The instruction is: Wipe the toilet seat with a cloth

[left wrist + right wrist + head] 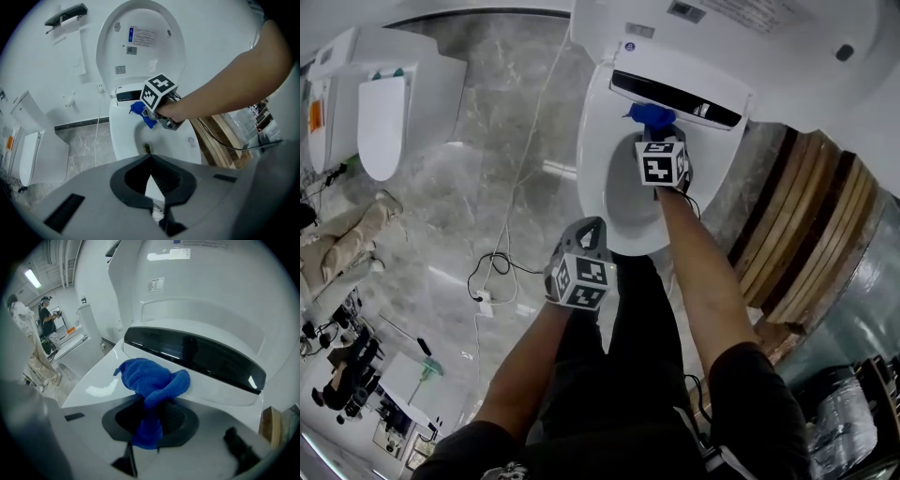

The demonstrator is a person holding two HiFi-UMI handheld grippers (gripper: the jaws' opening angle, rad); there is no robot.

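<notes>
We stand on a grey marble floor [511, 112] with a white cable [528, 155] trailing across it, a stack of curved wooden boards [806, 225] to the right and a second white toilet [389, 112] off to the left. In front of us is a white ceramic toilet [123, 145] with its oval lid [140, 42] raised. Our right gripper [151, 418] is clamped on a bunched blue terry cloth [152, 378]. The free end of the cloth lies on the rear of the white toilet seat [93, 385], just in front of the glossy black strip [197, 357] below the lid. Our left gripper [151, 161] hangs above the front of the bowl with its jaws closed together and nothing between them, well apart from the cloth.
</notes>
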